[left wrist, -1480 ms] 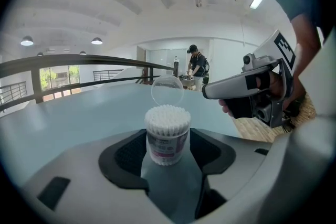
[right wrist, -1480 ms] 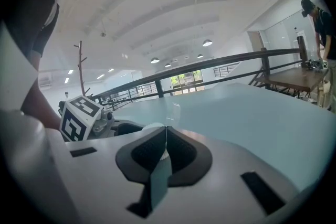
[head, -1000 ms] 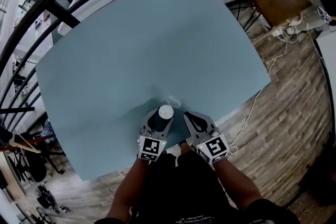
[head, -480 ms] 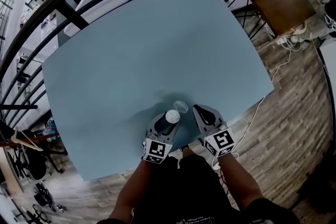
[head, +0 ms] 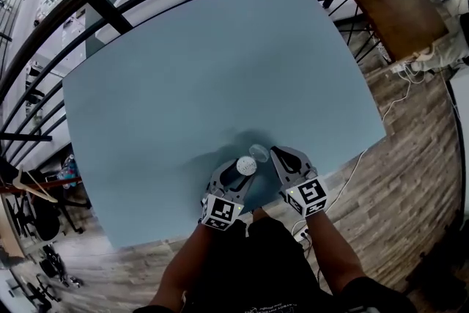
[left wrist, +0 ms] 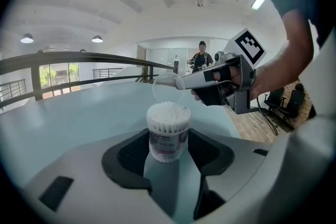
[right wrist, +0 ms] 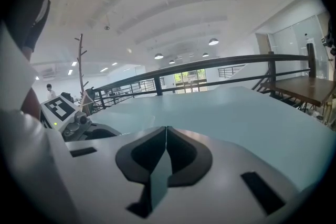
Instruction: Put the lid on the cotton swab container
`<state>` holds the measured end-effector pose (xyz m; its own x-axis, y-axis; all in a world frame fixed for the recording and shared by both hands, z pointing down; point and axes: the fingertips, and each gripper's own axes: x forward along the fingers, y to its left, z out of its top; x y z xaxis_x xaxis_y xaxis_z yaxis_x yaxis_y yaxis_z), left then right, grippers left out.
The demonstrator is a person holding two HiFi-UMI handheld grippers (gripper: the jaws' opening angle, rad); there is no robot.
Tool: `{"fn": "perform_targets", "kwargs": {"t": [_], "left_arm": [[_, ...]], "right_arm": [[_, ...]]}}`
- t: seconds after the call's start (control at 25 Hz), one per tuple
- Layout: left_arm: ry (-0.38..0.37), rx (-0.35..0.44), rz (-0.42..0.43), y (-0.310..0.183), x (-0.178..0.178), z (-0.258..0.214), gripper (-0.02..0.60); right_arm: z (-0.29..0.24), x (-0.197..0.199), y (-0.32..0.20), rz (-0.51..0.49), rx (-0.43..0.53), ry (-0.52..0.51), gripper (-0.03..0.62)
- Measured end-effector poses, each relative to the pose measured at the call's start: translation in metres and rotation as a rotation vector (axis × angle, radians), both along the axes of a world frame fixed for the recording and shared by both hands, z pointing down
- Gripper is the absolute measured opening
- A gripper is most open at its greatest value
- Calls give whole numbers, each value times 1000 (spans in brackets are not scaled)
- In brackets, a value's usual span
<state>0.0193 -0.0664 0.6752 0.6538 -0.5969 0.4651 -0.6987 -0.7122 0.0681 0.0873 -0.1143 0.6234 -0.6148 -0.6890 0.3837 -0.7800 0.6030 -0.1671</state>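
Now left tool [left wrist: 169, 153] clamps the container [left wrist: 168, 131]; right tool [right wrist: 166, 145] (held level) pinches lid [left wrist: 167, 86].

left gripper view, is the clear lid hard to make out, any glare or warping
Left gripper view: the lid shows only as a faint ring at the tip of the right gripper; fisheye bends the railing. Head view: table edges bow.

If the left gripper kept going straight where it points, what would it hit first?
Probably the clear lid, pinched in the right gripper just beyond the cotton swab container that the left gripper holds. The lid looks slightly higher, so it might pass beneath.
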Motion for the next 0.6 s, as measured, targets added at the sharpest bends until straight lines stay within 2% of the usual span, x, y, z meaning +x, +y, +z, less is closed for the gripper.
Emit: {"fn": "perform_targets", "kwargs": {"t": [0.6], "left_arm": [[-8, -4, 6, 2, -1, 3, 242]], "right_arm": [[-6, -37, 21, -138, -1, -11, 18]]}}
